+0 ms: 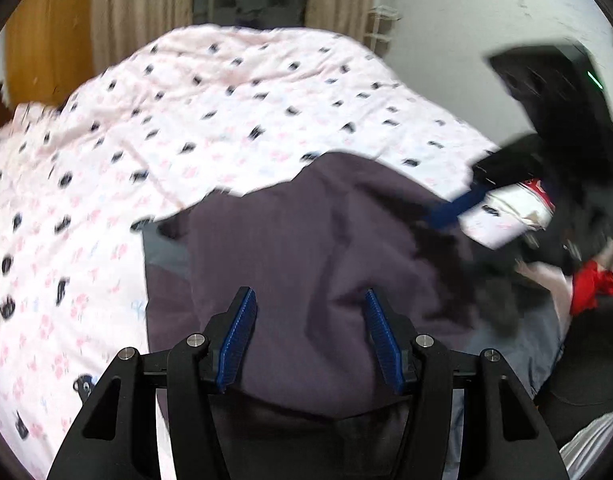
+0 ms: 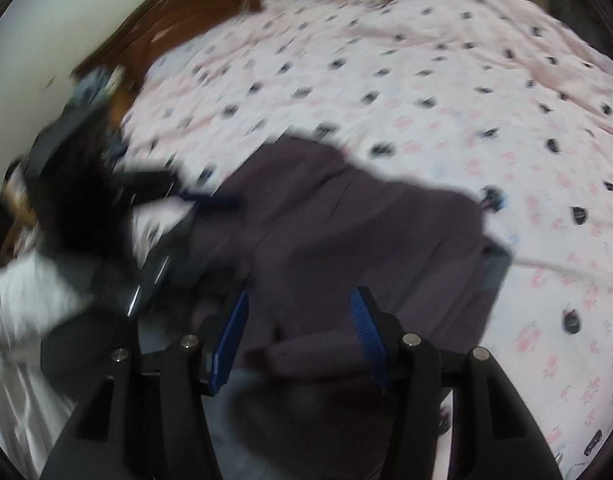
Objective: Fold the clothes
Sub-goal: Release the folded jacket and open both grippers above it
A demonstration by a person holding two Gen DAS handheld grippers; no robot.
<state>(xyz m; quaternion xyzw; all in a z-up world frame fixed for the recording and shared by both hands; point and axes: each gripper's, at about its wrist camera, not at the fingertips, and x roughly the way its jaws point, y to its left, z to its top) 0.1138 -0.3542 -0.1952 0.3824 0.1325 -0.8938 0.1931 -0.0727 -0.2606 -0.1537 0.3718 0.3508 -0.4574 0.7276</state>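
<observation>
Both jaws half-open, left hand-held gripper [image 1: 310,334], right hand-held gripper [image 2: 300,334], above purple garment [image 1: 306,232], gripping nothing

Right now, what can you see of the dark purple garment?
The purple garment is dark, soft-looking cloth lying crumpled and creased on the pink patterned bedspread, over a grey cloth that shows at its edge. A seam runs down it in the right wrist view. Both grippers point at it; whether either touches it cannot be told.
</observation>
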